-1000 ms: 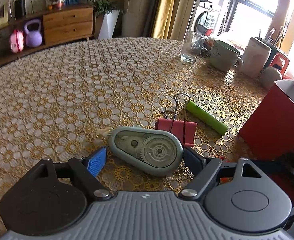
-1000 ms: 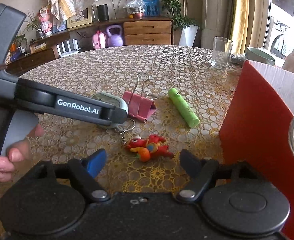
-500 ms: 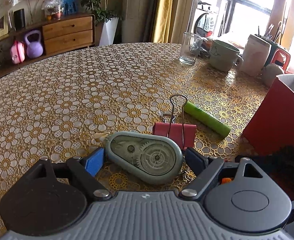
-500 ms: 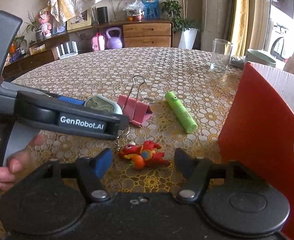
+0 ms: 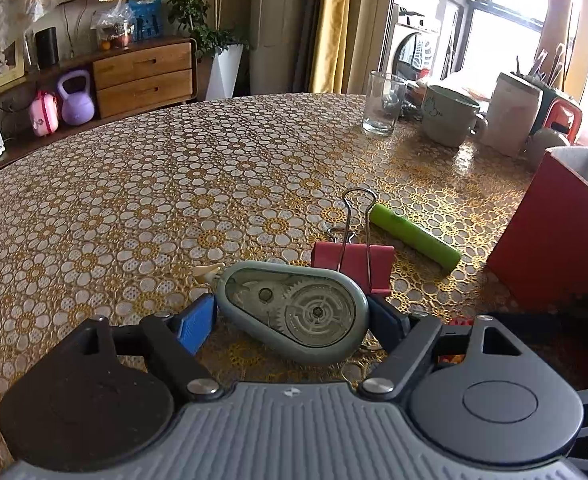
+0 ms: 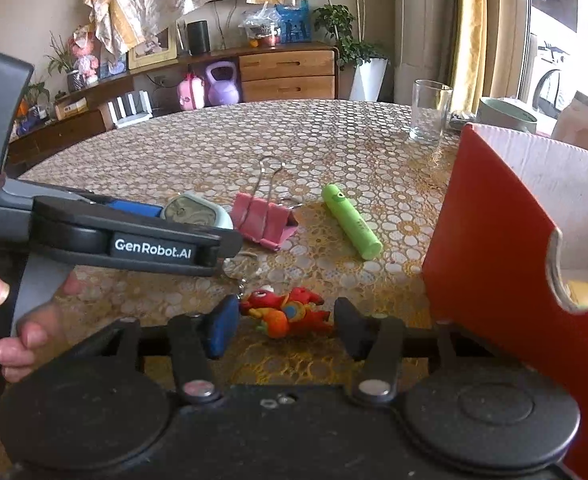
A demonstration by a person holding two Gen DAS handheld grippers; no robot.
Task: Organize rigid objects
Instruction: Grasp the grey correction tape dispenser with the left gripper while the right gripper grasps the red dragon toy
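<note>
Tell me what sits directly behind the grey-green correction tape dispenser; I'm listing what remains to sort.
Behind the grey-green correction tape dispenser lies a pink binder clip with wire handles, and past it a green cylindrical tube. The dispenser hides the clip's near edge, so whether they touch cannot be seen.

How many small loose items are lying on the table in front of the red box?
4: tape dispenser between the left fingers, keychain toy between the right, pink clip, green tube. More may be hidden.

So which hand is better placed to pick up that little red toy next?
Right. Its closing fingers already straddle the red toy, beside the red box. The left gripper is closing around the tape dispenser.
</note>
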